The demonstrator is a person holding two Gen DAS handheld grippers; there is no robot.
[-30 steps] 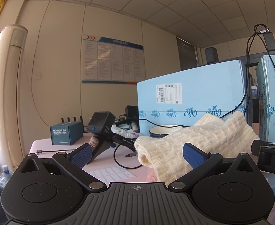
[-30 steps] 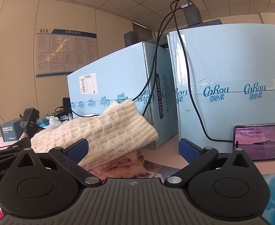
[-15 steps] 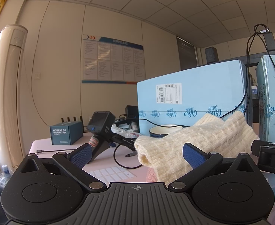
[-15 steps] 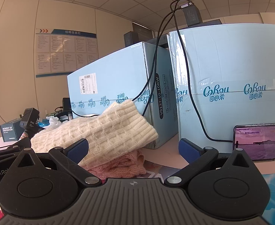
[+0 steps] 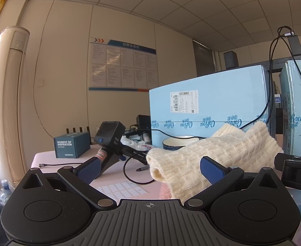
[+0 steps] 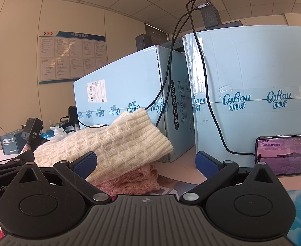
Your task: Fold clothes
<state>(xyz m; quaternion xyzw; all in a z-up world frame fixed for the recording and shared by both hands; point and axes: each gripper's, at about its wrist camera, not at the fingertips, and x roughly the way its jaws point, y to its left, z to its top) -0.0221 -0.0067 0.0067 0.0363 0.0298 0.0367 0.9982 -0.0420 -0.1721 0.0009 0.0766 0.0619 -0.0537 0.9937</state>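
Observation:
A folded cream knit sweater (image 5: 218, 153) lies on top of a pink knit garment (image 5: 165, 191) on the table. In the right wrist view the cream sweater (image 6: 117, 141) covers most of the pink garment (image 6: 134, 181). My left gripper (image 5: 150, 168) is open and empty, its jaws wide apart just in front of the sweater's left end. My right gripper (image 6: 146, 162) is open and empty, low in front of the pile's right end. Neither gripper touches the clothes.
Two large light-blue cartons (image 6: 129, 94) (image 6: 253, 94) stand behind the pile with black cables (image 6: 210, 102) hanging over them. A phone (image 6: 285, 155) leans at the right. A handheld device (image 5: 109, 139), a bowl (image 5: 179, 143), a pen (image 5: 142, 169) and a small teal box (image 5: 71, 144) lie at the left.

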